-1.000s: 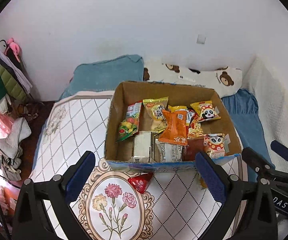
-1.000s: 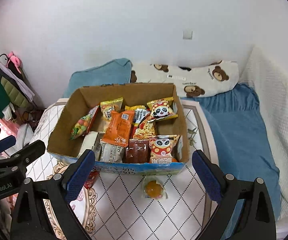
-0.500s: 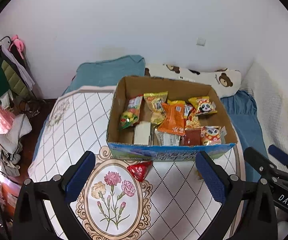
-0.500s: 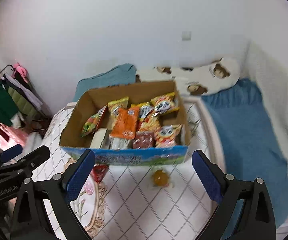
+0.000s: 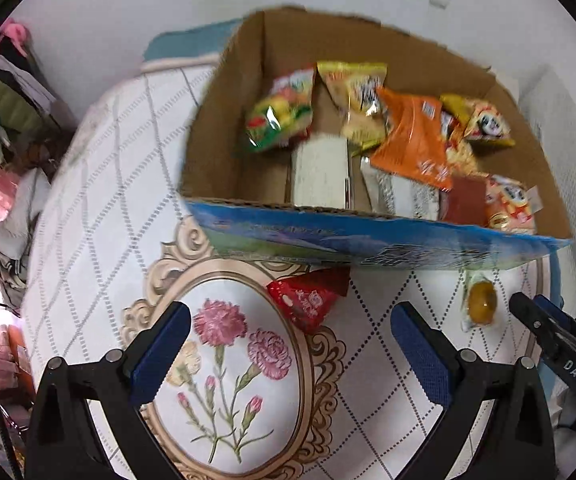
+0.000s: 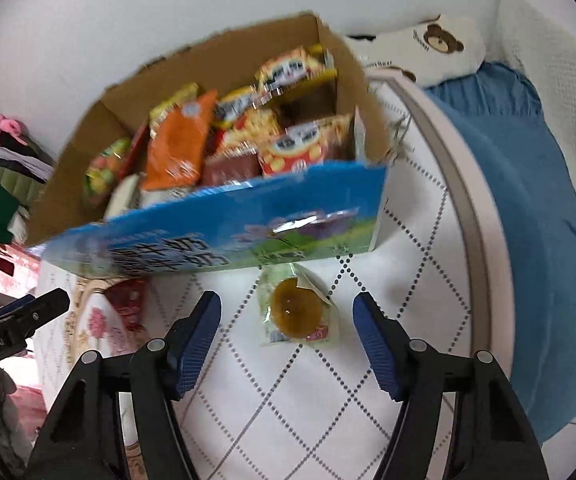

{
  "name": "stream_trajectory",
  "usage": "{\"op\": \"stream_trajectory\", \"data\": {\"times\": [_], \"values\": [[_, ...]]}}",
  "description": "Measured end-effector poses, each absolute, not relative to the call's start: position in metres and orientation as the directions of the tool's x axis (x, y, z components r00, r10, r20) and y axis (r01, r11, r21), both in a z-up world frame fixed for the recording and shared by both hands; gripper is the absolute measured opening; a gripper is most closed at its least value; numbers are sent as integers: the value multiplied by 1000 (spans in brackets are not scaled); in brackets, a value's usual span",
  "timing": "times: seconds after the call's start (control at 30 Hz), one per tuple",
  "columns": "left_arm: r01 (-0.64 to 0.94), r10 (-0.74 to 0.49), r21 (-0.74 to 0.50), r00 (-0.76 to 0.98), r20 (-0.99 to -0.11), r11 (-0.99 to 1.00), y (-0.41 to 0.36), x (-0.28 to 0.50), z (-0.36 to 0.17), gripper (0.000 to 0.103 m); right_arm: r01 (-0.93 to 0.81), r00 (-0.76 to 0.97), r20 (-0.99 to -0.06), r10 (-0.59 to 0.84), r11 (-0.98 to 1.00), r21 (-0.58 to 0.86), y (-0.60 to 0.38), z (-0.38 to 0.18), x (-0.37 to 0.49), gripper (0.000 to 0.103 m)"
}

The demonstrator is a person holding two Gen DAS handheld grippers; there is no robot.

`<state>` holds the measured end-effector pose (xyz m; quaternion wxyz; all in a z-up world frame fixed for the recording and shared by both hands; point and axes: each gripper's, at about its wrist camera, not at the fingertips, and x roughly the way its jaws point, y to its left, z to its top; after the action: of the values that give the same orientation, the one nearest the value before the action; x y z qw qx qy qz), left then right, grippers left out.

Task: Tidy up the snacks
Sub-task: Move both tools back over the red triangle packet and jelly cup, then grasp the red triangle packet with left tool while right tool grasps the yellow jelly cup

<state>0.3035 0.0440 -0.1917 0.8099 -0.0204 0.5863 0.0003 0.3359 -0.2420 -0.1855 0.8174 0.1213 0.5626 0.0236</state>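
Both tongs have come down much closer to the bed than a second ago, and the snack box (image 5: 368, 236) now looks big and near.

On the left, the left tongs (image 5: 288, 354) stand wide with nothing between them. The red snack packet (image 5: 308, 300) lies on the quilt (image 5: 87, 200) just past them, at about 12 o'clock, touching the front wall of the box. This looks like the snack the left tongs will pick up next.

On the right, the right tongs (image 6: 287, 342) are closing. A second ago they were very wide; now they are narrower. The clear packet with the orange ball (image 6: 296, 312) lies on the quilt between the blue pads (image 6: 197, 344), toward 12 o'clock. The pads do not touch it yet. It sits just in front of the box.

So two snacks are still outside, and both tongs seem ready to grab them and put them in with the rest.

Some things are hard to see. Both pictures are blurry, so the words on the packets cannot be read. The box wall hides the bottoms of the snacks inside. In the right view the red packet is partly hidden under the box corner, at about 9 o'clock.
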Motion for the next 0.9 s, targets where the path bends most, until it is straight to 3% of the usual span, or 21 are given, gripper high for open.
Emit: {"op": "stream_trajectory", "data": {"times": [0.17, 0.27, 0.4, 0.63, 0.67, 0.9], "values": [[39, -25, -17, 229, -973, 999, 30, 321, -228, 100, 108, 318, -934, 164, 972, 207, -237, -215, 351, 71], [76, -9, 4, 169, -986, 997, 22, 325, -251, 87, 112, 289, -946, 149, 976, 188, -234, -229, 358, 71], [92, 5, 18, 142, -990, 996, 17, 326, -272, 49, 107, 260, -955, 144, 979, 176, -232, -245, 362, 59], [66, -50, -39, 164, -985, 997, 17, 310, -262, 42, 62, 291, -948, 132, 986, 157, -224, -242, 353, 50], [63, -61, -51, 165, -984, 997, 16, 306, -260, 42, 59, 289, -948, 136, 985, 160, -223, -241, 349, 43], [61, -149, -143, 107, -983, 988, 15, 238, -259, 42, -6, 222, -954, 200, 979, 204, -209, -244, 298, 43]]}}
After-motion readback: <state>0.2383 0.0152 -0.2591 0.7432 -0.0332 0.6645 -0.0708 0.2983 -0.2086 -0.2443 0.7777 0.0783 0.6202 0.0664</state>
